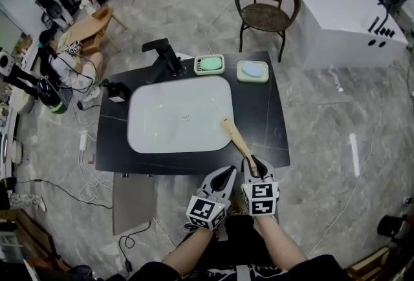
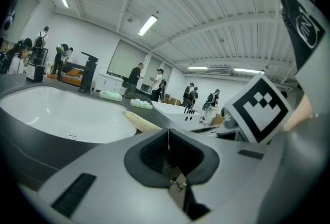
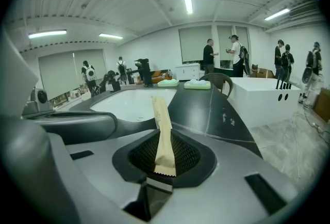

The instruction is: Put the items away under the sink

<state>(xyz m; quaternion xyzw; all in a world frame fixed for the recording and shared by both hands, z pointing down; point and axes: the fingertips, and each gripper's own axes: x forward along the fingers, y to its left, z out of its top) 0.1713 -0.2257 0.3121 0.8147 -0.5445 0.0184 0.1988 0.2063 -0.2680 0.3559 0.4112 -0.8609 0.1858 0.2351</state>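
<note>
Tan paper wraps the long, thin packet that the right tool grips by its near end in the head view. The packet slants up and to the left from there, across the near right part of the black worktop, and its far tip reaches over the rim of the white basin. The left tool sits just beside the right one at the worktop's near edge, both with their marker cubes turned up to the camera. At the far edge stand a black tap and two pale green soap dishes side by side, and a wicker chair stands on the floor beyond them. In the left gripper view the left tool is clenched with its pads pressed together and nothing between them. Past it lie the basin, the tap, the soap dishes and part of the packet, while the right tool's marker cube fills the right side. In the right gripper view the right tool is clamped on the packet, whose serrated end sits between the ribbed pads. The rest of it stands up and leans away toward the basin. The left tool shows at the left, and the soap dishes and the wicker chair are further back.
</note>
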